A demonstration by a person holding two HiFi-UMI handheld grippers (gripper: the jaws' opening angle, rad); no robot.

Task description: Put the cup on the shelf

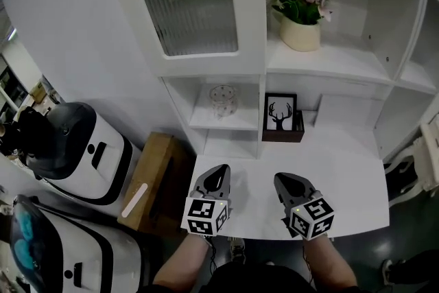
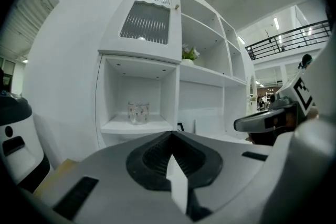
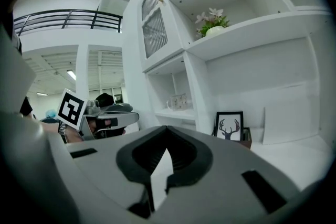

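A clear glass cup (image 1: 223,101) with small red marks stands upright on the small shelf (image 1: 236,121) under the ribbed cabinet door. It shows too in the left gripper view as the cup (image 2: 138,112) and faintly in the right gripper view as the cup (image 3: 178,101). My left gripper (image 1: 217,176) is shut and holds nothing, low over the white desk (image 1: 343,175), well short of the cup. My right gripper (image 1: 291,182) is shut too, beside it, empty. Both are apart from the shelf.
A framed deer picture (image 1: 280,112) leans at the back of the desk. A potted plant (image 1: 300,16) sits on the upper shelf. Left of the desk stand a wooden box (image 1: 152,178) and white-and-black machines (image 1: 75,147).
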